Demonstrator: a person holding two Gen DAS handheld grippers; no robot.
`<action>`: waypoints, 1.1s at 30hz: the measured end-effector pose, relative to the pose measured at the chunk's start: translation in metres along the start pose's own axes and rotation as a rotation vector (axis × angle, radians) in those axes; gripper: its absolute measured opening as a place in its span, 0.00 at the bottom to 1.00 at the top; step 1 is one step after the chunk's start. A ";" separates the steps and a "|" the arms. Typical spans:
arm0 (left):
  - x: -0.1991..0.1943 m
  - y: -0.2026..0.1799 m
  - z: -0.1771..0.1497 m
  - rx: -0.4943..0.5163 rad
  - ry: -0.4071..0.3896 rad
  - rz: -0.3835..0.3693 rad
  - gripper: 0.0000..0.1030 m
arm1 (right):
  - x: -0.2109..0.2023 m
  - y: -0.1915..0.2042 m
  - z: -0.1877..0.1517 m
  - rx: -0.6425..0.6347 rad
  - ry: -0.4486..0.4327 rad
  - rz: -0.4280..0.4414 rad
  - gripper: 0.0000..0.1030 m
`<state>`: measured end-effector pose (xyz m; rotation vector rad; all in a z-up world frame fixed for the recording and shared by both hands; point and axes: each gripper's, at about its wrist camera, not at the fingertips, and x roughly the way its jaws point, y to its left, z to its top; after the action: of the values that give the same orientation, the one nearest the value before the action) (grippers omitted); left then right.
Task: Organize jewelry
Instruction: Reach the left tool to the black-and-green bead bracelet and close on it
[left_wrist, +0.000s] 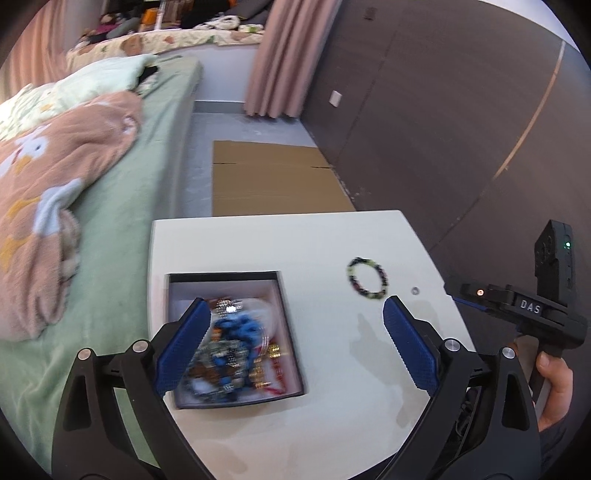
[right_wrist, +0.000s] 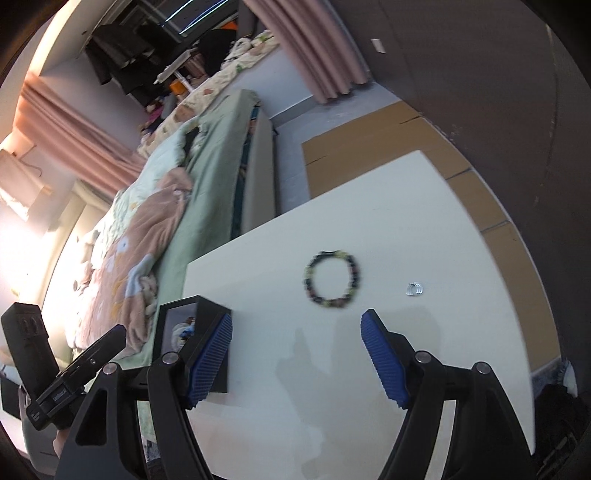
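Observation:
A black box (left_wrist: 284, 302) full of mixed jewellery (left_wrist: 236, 343) sits on the white table (left_wrist: 332, 240). A dark beaded bracelet with green beads (left_wrist: 367, 278) (right_wrist: 332, 279) lies flat on the table to the box's right. A small silver ring (left_wrist: 415, 290) (right_wrist: 415, 288) lies further right. My left gripper (left_wrist: 295, 314) hangs open over the box's right side, nothing between its blue pads. My right gripper (right_wrist: 297, 326) is open and empty just short of the bracelet, and its body shows in the left wrist view, held by a hand (left_wrist: 554, 384). The box corner (right_wrist: 207, 306) shows beside its left pad.
A bed with a green sheet (left_wrist: 140, 221) and a brown blanket (left_wrist: 62, 177) runs along the table's left side. Flattened cardboard (left_wrist: 273, 177) lies on the floor beyond the table. A dark wall panel (left_wrist: 443, 129) stands to the right. Pink curtains (left_wrist: 277, 55) hang at the back.

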<state>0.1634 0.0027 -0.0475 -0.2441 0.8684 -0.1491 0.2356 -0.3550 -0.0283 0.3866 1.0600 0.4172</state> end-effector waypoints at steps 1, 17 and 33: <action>0.004 -0.007 0.001 0.010 0.002 -0.005 0.91 | -0.002 -0.005 0.001 0.006 -0.004 -0.010 0.69; 0.087 -0.074 0.017 0.087 0.110 -0.081 0.90 | -0.010 -0.055 0.010 0.055 -0.015 -0.165 0.61; 0.177 -0.079 0.003 0.119 0.213 0.009 0.37 | 0.014 -0.056 0.016 0.036 0.005 -0.307 0.56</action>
<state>0.2762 -0.1134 -0.1542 -0.1140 1.0685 -0.2208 0.2637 -0.3976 -0.0594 0.2485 1.1122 0.1257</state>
